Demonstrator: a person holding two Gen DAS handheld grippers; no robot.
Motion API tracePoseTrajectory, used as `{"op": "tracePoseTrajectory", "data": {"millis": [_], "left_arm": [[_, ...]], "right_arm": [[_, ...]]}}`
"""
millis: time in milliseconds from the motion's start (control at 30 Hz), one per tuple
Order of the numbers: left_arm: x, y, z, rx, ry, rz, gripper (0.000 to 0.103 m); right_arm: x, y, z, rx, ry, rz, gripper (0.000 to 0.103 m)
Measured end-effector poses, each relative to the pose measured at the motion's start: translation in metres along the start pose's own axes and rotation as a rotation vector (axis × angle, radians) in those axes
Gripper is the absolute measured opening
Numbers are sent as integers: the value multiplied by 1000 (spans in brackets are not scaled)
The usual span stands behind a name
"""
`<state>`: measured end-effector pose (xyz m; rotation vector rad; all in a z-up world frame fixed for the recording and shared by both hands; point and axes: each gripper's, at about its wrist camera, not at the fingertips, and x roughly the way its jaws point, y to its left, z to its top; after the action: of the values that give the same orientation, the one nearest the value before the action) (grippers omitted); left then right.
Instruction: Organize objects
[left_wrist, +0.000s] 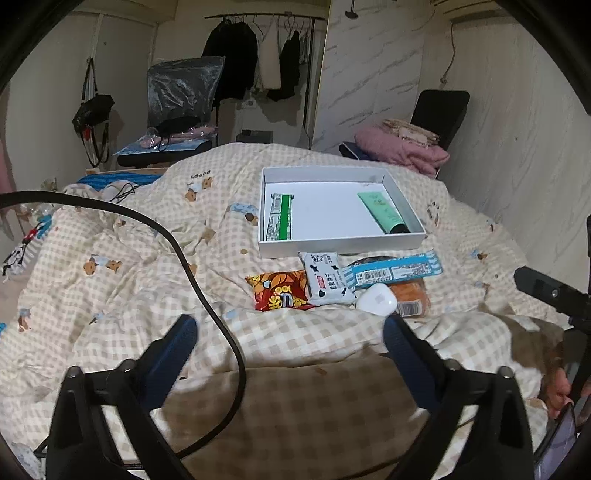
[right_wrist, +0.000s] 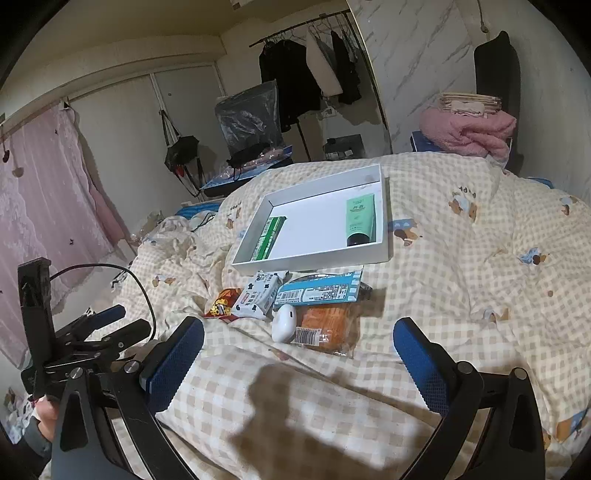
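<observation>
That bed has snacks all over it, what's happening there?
A person is tidying things into the white box on the checked quilt. A green tube and a green-striped pack already lie inside. A red snack bag, a cow-print packet, a blue-striped pack, a white case and an orange packet wait in front. The left gripper and right gripper are open, holding nothing.

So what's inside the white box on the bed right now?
Inside the white box: a green-and-white packet along its left wall and a green tube with a dark cap on the right. Nothing visibly covers the bare middle.
</observation>
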<state>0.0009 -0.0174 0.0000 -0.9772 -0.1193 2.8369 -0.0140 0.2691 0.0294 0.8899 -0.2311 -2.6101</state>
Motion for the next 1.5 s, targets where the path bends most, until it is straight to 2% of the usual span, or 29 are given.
{"op": "tracePoseTrajectory", "data": {"millis": [67,100,133,433,500,600,867,1033,1200,1400,1433,1500], "left_arm": [[0,0,0,2,-2,0,91],[-1,-1,0,5,-5,-4,82],[-1,-2,-1,9,-5,-10,80],[1,2,-2,-17,10,-10,79],[1,4,-3,-27,9,-23,72],[0,7,-4,-42,10,-19,72],[3,10,-6,-58,18,31,72],[7,7,-5,-42,36,41,72],[6,10,-5,-55,20,-6,72],[7,7,-3,-47,32,-20,72],[6,8,-3,-49,31,-23,70],[6,10,-3,-60,35,-24,59]], "right_arm": [[1,0,1,4,4,-8,103],[1,-1,1,6,4,-14,103],[0,-1,1,8,3,-17,103],[-9,5,-1,-21,-43,-40,103],[-11,9,-2,-35,-53,-51,103],[-16,17,-3,-76,-72,-68,103],[-25,38,-3,-195,-103,-88,103],[-17,41,-5,-225,-60,-47,103],[0,35,-7,-206,37,-37,103],[5,33,-8,-197,59,16,103],[9,32,-9,-197,74,34,103],[14,33,-9,-198,99,43,103]]}}
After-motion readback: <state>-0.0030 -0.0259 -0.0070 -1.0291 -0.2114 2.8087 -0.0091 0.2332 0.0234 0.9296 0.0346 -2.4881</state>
